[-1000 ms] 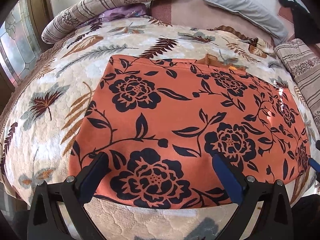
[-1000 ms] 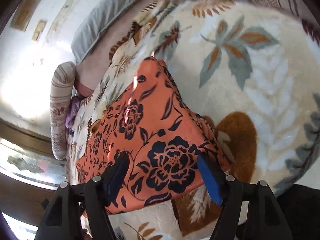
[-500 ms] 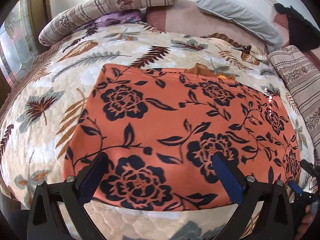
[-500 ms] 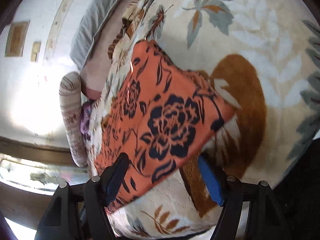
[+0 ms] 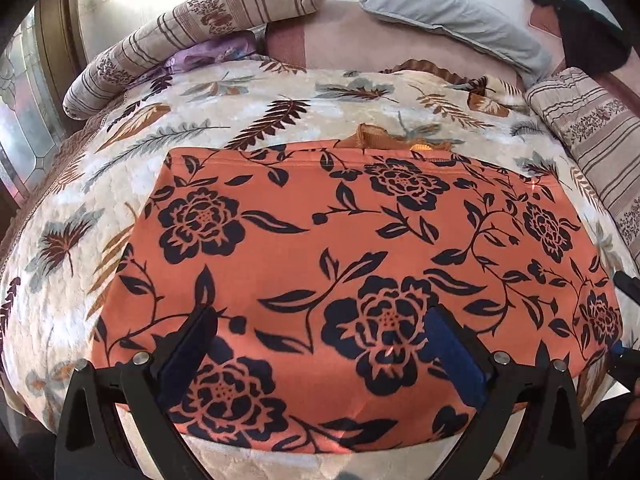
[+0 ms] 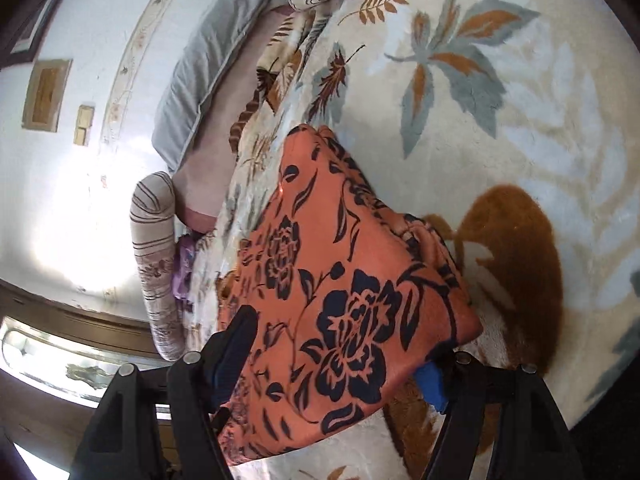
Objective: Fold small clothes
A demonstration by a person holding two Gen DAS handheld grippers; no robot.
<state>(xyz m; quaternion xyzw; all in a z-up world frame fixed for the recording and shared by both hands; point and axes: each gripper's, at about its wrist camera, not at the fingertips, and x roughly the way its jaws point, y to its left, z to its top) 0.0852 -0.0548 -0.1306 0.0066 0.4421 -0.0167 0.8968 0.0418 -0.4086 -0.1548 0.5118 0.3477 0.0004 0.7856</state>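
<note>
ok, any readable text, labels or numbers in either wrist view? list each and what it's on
None readable in either view.
Orange floral garment: printed flowers only, no tag showing.
Leaf-print blanket, striped bolster, grey pillow: patterns only.
Wall plaques: too blurred to read.

Left gripper (image 5: 320, 344): jaws spread wide, blue-padded fingers (image 5: 188, 350) well apart, black frame level across the bottom of its own view — nothing caught between the pads. Right gripper (image 6: 336, 354): jaws likewise apart, one finger dark and raised at left, the other showing a blue pad (image 6: 430, 384) low at right; frame rolled relative to the scene — the horizon runs steeply tilted. In the left wrist view the right gripper's black body shows at the far right edge (image 5: 624, 364).
</note>
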